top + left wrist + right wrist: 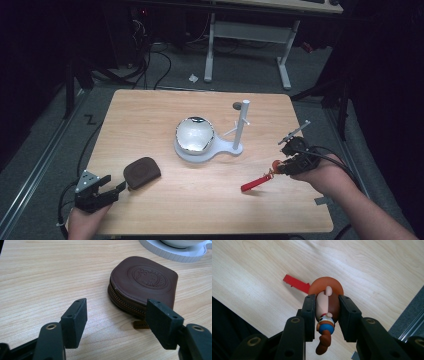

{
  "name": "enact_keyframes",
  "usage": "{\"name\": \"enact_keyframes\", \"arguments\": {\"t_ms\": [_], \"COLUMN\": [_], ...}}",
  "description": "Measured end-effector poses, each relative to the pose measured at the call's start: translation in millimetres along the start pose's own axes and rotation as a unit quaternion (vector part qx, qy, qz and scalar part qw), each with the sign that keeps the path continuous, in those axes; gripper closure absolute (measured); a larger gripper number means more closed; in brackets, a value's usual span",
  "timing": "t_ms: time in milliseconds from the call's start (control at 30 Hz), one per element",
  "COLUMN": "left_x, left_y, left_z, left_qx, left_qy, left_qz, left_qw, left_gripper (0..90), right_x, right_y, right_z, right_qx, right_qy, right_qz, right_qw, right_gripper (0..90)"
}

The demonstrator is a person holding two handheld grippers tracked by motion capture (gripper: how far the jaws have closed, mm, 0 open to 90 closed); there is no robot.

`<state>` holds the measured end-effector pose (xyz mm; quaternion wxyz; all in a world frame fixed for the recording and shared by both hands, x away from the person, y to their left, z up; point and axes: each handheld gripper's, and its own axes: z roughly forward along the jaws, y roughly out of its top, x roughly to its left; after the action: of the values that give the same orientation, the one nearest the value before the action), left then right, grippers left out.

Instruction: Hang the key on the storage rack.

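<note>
A small cartoon figurine (325,323) with an orange hat (322,282) is clamped by its head between the pads of my right gripper (327,305), which is shut on it. A red strap (295,283) hangs from the figurine toward the table. In the high view my right gripper (281,166) holds it above the table's right side, with the red strap (254,183) trailing left. My left gripper (114,184) rests open at the front left. A brown leather zip pouch (145,280) lies just beyond its open jaws (117,311), untouched.
A white stand (227,148) with an upright post (243,122) carries a shiny round bowl-like dish (195,134) at the wooden table's (150,110) middle. A small dark disc (236,105) lies behind it. The table's right edge and grey floor (409,315) are close to my right gripper.
</note>
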<state>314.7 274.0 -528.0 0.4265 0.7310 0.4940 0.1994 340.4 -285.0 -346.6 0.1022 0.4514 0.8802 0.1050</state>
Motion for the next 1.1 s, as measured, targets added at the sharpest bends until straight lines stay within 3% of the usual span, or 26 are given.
{"name": "enact_keyframes", "arguments": {"t_ms": [200,1100], "left_x": [0.4,0.9], "left_y": [0.0,0.1], "left_z": [0.2,-0.1], "left_qx": [0.0,-0.001], "left_qy": [-0.001,-0.002], "left_qz": [0.0,0.001], "left_qw": [1.0,1.0], "left_gripper": [34.5,34.6], "right_x": [-4.6,-1.1], "right_y": [4.6,51.4], "right_z": [-12.5,-57.2], "right_qx": [-0.008,-0.018], "right_qy": [-0.001,-0.015], "right_qz": [0.009,-0.025], "right_qw": [0.9999,0.9994], "right_gripper": [69.0,68.9]}}
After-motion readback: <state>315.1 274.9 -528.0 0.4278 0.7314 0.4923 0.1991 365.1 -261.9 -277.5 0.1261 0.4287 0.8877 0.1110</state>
